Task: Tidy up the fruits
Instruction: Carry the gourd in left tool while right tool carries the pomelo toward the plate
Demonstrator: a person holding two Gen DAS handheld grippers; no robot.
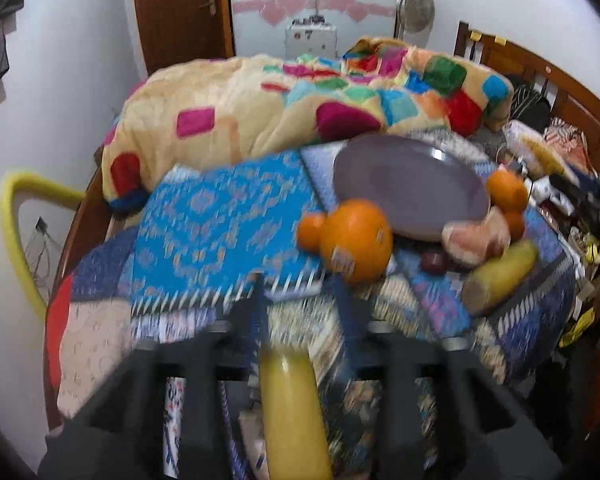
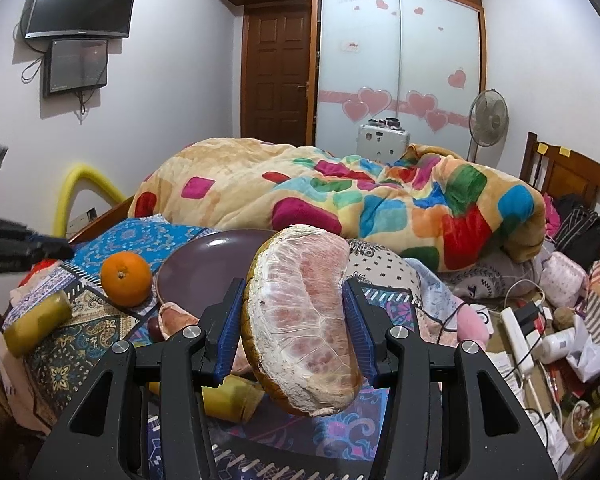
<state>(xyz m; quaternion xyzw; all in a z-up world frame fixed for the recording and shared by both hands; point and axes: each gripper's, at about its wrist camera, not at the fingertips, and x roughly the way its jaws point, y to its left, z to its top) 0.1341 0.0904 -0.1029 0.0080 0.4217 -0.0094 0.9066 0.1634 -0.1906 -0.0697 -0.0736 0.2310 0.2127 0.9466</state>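
The right gripper is raised just in front of the purple plate, its blue-padded fingers pressed on both flanks of a pomelo wedge, which stands on edge between them. The left gripper, blurred, sits lower on the near side of that plate, its jaws held apart with nothing between the tips, pointing toward the plate.

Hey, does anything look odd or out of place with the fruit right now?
Yes. The purple plate is bare, while the orange and other fruit lie loose on the patterned bedspread around it. The right gripper holds a peeled pomelo wedge, flesh exposed, lifted in front of the plate.
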